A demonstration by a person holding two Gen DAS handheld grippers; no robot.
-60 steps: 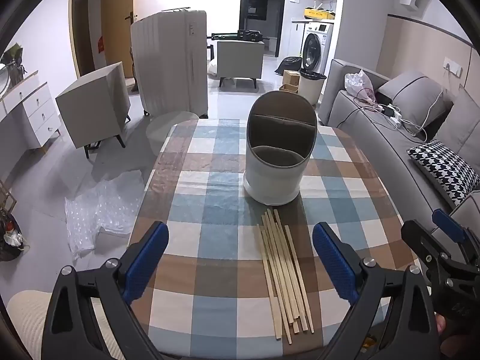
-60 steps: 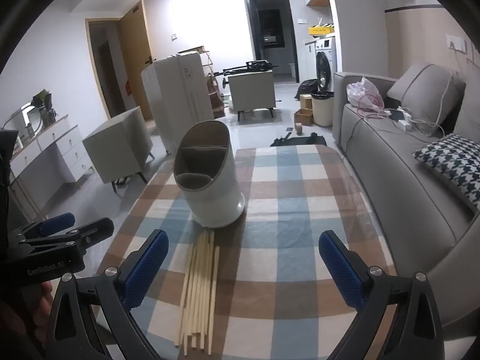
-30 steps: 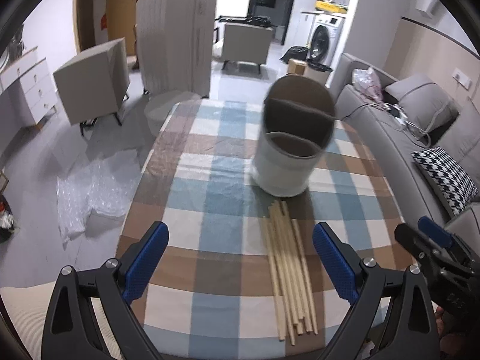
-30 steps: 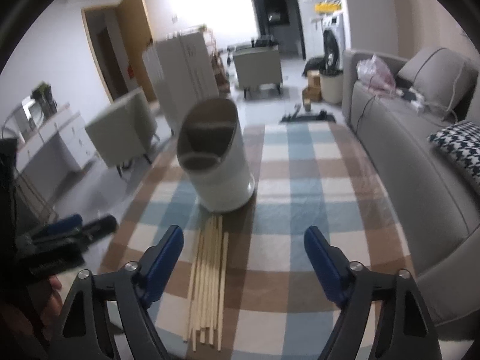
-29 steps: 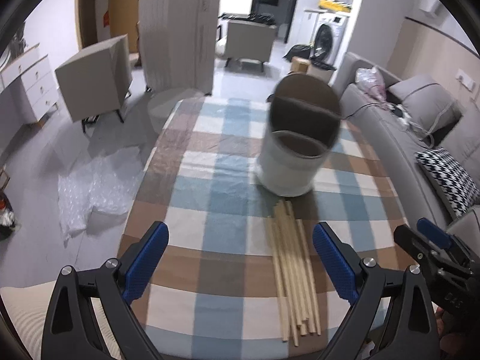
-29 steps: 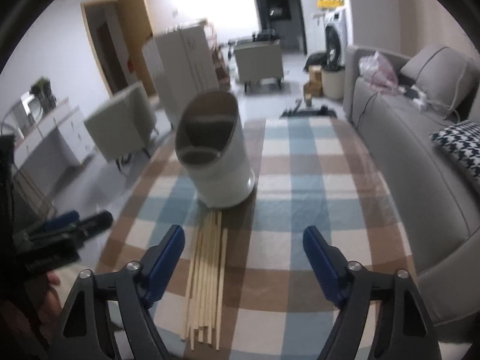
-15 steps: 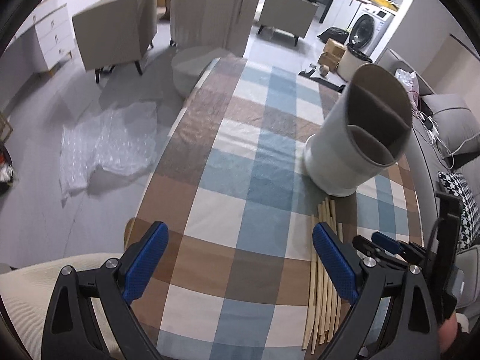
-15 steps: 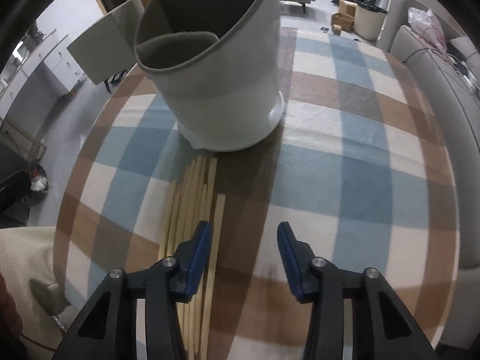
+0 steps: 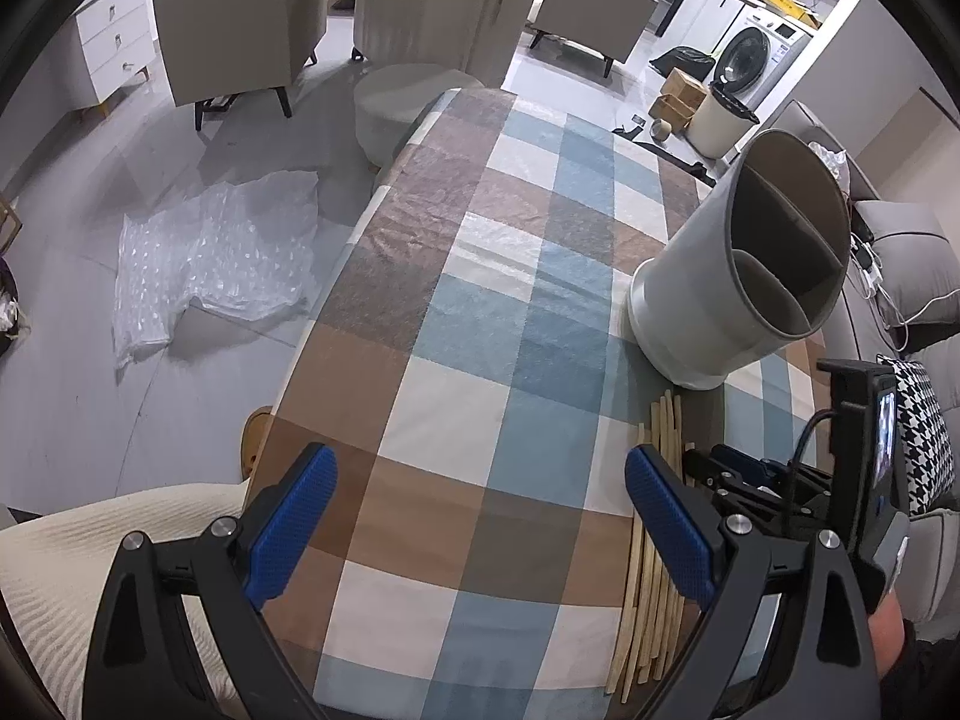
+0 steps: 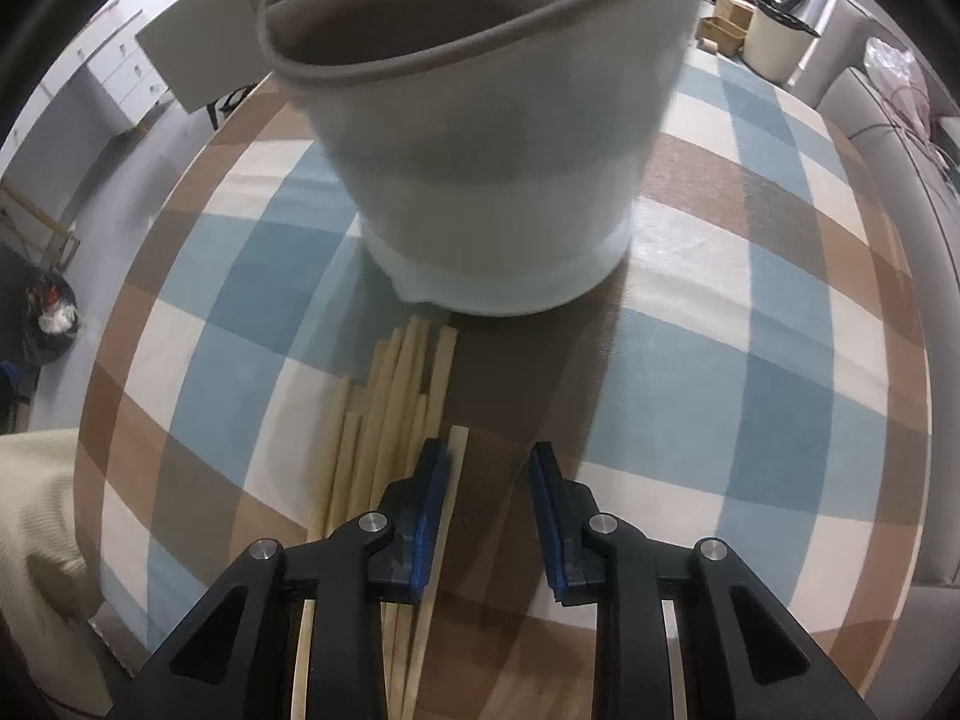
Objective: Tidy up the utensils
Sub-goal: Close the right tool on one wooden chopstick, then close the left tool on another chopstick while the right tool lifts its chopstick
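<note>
A checked tablecloth (image 9: 480, 312) in blue, brown and white covers the table; on it stands a pale grey utensil holder (image 9: 738, 276) with a darker rim and an inner divider that splits it into two compartments, both showing only their dark inner walls. A bundle of wooden chopsticks (image 9: 651, 546) lies flat on the cloth, side by side, with the far tips just short of the holder's base.

Left wrist view — the left gripper (image 9: 480, 528) hovers above the near part of the table with its blue-padded fingers spread wide and nothing between them. The right-hand pad overlaps the chopsticks in this view. To its right, the right gripper (image 9: 750, 480) reaches low over the bundle, its black body and a small screen visible.

Right wrist view — the right gripper (image 10: 489, 510) sits close to the cloth with its jaws narrowed to a small gap. The left pad (image 10: 429, 504) rests against the outermost chopstick (image 10: 453, 468) of the bundle (image 10: 390, 414), while the gap itself shows only brown cloth; nothing is clamped. The holder (image 10: 498, 168) looms directly ahead, its base just beyond the chopstick tips.

Beyond the table: a sheet of bubble wrap (image 9: 210, 264) on the floor, a washing machine (image 9: 756, 57) at the back, and a houndstooth cushion (image 9: 927, 438) at the right edge.
</note>
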